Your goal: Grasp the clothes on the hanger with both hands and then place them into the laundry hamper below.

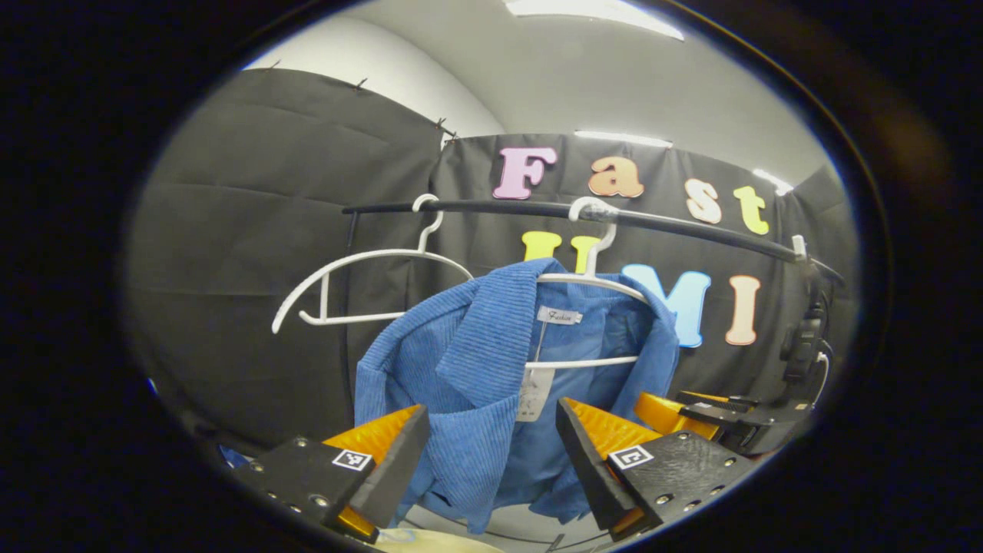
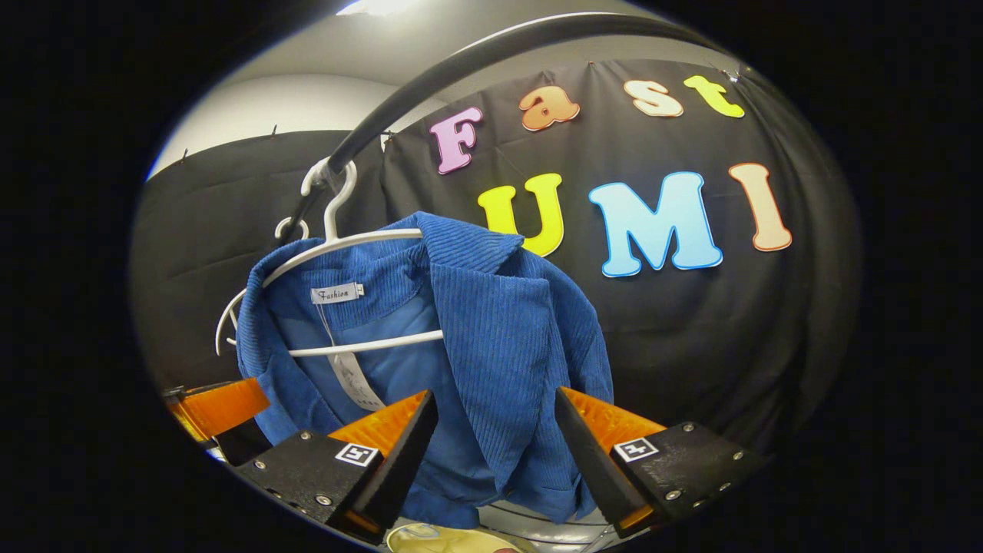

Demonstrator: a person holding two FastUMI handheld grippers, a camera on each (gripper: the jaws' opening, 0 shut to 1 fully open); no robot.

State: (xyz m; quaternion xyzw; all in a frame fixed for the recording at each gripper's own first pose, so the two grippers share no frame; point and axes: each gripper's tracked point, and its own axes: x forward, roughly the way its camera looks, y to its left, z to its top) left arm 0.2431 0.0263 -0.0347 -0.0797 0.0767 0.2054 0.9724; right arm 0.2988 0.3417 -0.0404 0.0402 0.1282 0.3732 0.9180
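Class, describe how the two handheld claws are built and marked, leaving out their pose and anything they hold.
Each claw has two wedge-shaped fingers tapering toward the tips, mounted on dark blocks studded with small round screws. Every block carries a square black-and-white marker tag. This goes for the left claw and the right claw alike. The left gripper view also shows a cable on the other claw's body.

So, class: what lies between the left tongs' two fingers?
In the left gripper view, the blue jacket's front edge hangs between the open left tongs, neither finger pressing it.
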